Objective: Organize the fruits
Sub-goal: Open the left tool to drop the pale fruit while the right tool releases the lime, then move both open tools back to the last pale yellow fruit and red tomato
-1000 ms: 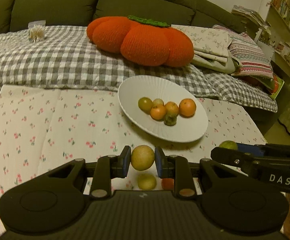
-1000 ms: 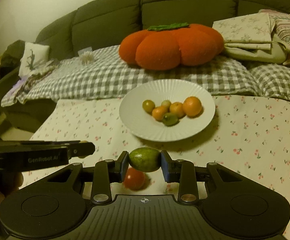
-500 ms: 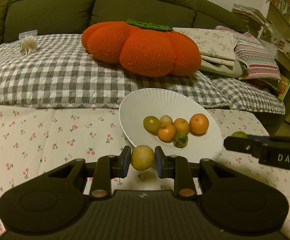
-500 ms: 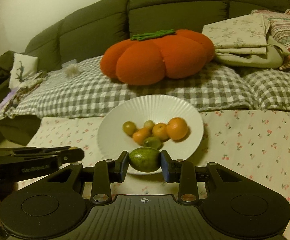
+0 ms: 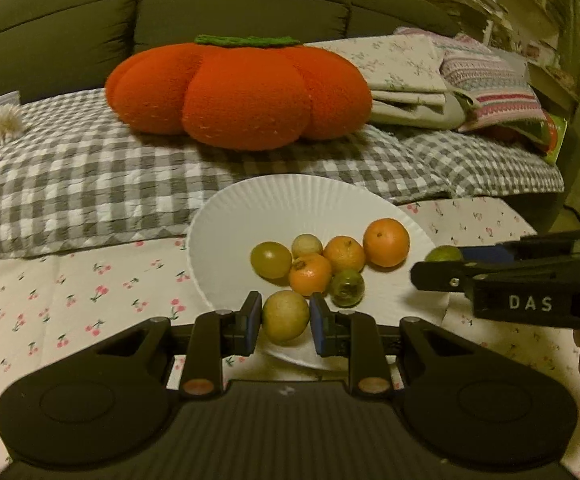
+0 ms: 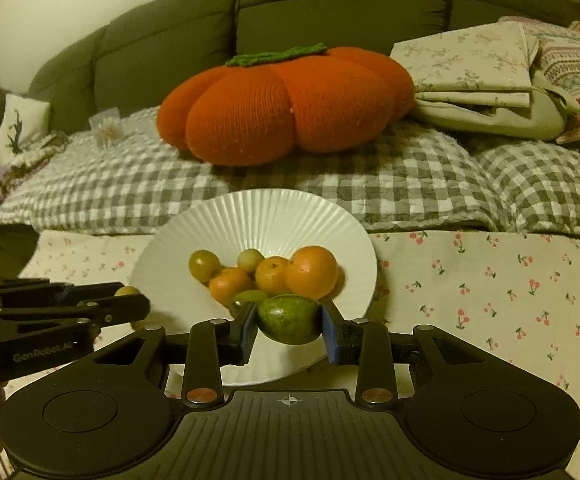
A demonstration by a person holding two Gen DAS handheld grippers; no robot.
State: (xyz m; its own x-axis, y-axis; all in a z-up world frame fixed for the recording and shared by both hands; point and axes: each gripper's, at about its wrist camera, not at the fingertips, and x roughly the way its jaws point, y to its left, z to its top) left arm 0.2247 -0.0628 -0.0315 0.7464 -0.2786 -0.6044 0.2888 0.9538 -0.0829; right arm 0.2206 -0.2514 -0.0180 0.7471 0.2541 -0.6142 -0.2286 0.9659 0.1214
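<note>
Sofa (image 5: 229, 32) behind, pumpkin cushion (image 5: 237, 92) on the checked blanket (image 5: 69, 184), desk (image 5: 69, 312) in cherry-print cloth. White plate (image 5: 290, 204) at the desk's far edge holds six small fruits bunched mid-plate. Left tool (image 5: 285, 318) grips a yellow fruit (image 5: 285, 316) over the plate's near rim; right tool (image 6: 290, 320) grips a green fruit (image 6: 290, 319) over the near part of the plate, close to the pile. Risks: both tools crowd one plate and may knock together; a drop from height could scatter the pile or roll fruit off the shallow rim; round fruit may slip the pads.
</note>
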